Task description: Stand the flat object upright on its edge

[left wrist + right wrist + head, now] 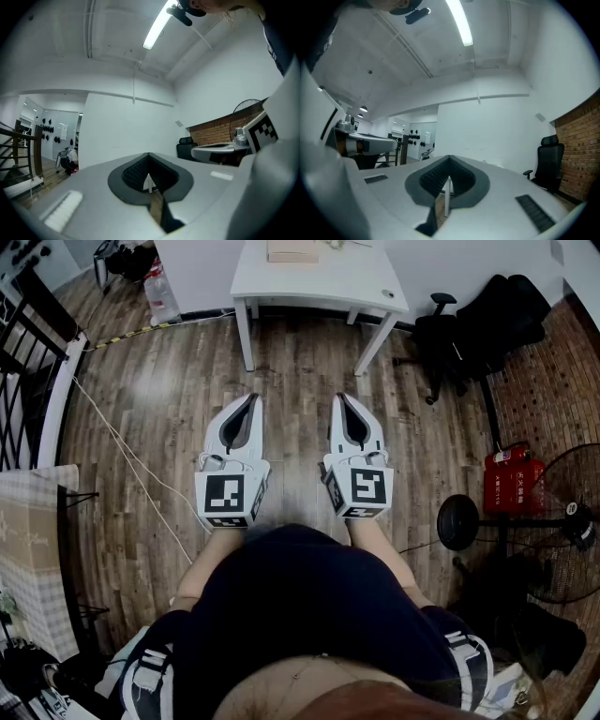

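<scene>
Left gripper (251,399) and right gripper (339,399) hang closed above wooden floor (292,371).

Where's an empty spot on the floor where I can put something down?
The wood floor is bare from the white table down to the left gripper and right gripper, and leftward to the thin cable. The right side is crowded: black chair, red box, standing fan.

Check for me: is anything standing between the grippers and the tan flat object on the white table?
Nothing visible. Only wooden floor separates the left gripper and right gripper, both shut and empty, from the white table, where the tan flat object lies. The office chair stands off to the right.
</scene>
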The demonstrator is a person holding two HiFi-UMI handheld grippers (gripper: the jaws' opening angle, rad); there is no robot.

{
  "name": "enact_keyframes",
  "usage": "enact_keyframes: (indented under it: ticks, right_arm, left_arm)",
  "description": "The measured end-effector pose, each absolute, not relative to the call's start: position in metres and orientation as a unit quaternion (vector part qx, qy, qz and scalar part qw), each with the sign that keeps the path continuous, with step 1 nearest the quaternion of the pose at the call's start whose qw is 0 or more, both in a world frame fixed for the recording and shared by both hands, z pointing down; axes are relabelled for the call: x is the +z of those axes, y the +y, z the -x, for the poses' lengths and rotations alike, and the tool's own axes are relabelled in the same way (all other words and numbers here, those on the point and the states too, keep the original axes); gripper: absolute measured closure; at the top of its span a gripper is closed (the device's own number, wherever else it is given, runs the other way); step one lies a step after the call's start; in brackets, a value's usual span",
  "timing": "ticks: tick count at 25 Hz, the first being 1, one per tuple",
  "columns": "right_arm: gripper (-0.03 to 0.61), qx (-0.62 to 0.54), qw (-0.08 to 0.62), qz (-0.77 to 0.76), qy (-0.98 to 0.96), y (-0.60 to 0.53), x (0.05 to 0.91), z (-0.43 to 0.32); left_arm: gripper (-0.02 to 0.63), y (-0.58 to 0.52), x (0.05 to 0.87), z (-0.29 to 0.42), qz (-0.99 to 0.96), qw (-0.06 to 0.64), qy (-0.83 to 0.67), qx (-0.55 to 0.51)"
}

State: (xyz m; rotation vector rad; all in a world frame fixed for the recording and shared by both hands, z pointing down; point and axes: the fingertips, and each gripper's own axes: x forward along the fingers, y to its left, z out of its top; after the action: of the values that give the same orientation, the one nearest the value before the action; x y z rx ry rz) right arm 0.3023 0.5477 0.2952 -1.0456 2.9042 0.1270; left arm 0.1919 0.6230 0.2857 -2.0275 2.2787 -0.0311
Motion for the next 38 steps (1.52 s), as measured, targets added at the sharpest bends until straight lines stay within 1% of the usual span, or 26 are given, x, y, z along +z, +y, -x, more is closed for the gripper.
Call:
enact_keyframes:
  ticks: [9, 13, 17, 21, 22, 23, 24, 25, 26, 30, 33, 38]
  right_arm:
    - [0.568, 0.070, 0.034, 0.314, 0.946, 0.571, 0.280, -0.331]
    - [0.568, 0.056, 0.045, 0.307, 0.949, 0.566, 0.281, -0.341]
    - [0.566, 0.047, 0.049, 0.305, 0.950, 0.555, 0.285, -0.341]
    - [0.566, 0.045, 0.054, 0.309, 0.949, 0.536, 0.286, -0.339]
    - [0.566, 0.044, 0.054, 0.308, 0.949, 0.530, 0.287, -0.338]
    - [0.565, 0.042, 0.055, 0.306, 0.949, 0.524, 0.289, -0.335]
    - [0.555, 0.041, 0.055, 0.304, 0.950, 0.518, 0.291, -0.332]
    - [0.493, 0.040, 0.054, 0.303, 0.951, 0.511, 0.293, -0.329]
    - [0.469, 0.040, 0.053, 0.302, 0.951, 0.504, 0.296, -0.325]
    - [0.457, 0.044, 0.047, 0.299, 0.952, 0.470, 0.304, -0.299]
    - [0.440, 0.041, 0.039, 0.295, 0.954, 0.437, 0.310, -0.269]
    - [0.433, 0.037, 0.033, 0.293, 0.955, 0.373, 0.309, -0.212]
  left_arm:
    - [0.603, 0.641, 0.283, -0.229, 0.656, 0.054, 0.753, 0.003]
    - [0.603, 0.636, 0.281, -0.241, 0.656, 0.059, 0.753, -0.005]
    - [0.601, 0.628, 0.288, -0.240, 0.657, 0.044, 0.753, -0.008]
    - [0.598, 0.613, 0.291, -0.233, 0.662, 0.044, 0.748, -0.009]
    - [0.592, 0.608, 0.292, -0.231, 0.664, 0.044, 0.747, -0.008]
    - [0.565, 0.602, 0.294, -0.228, 0.666, 0.042, 0.745, -0.007]
    - [0.506, 0.596, 0.296, -0.224, 0.668, 0.039, 0.743, -0.006]
    - [0.486, 0.589, 0.299, -0.220, 0.669, 0.036, 0.743, -0.004]
    - [0.485, 0.582, 0.302, -0.215, 0.669, 0.034, 0.742, -0.003]
    - [0.459, 0.543, 0.310, -0.189, 0.674, 0.027, 0.738, 0.002]
    - [0.456, 0.509, 0.312, -0.162, 0.676, 0.026, 0.737, 0.003]
    - [0.453, 0.444, 0.306, -0.108, 0.682, 0.027, 0.731, -0.002]
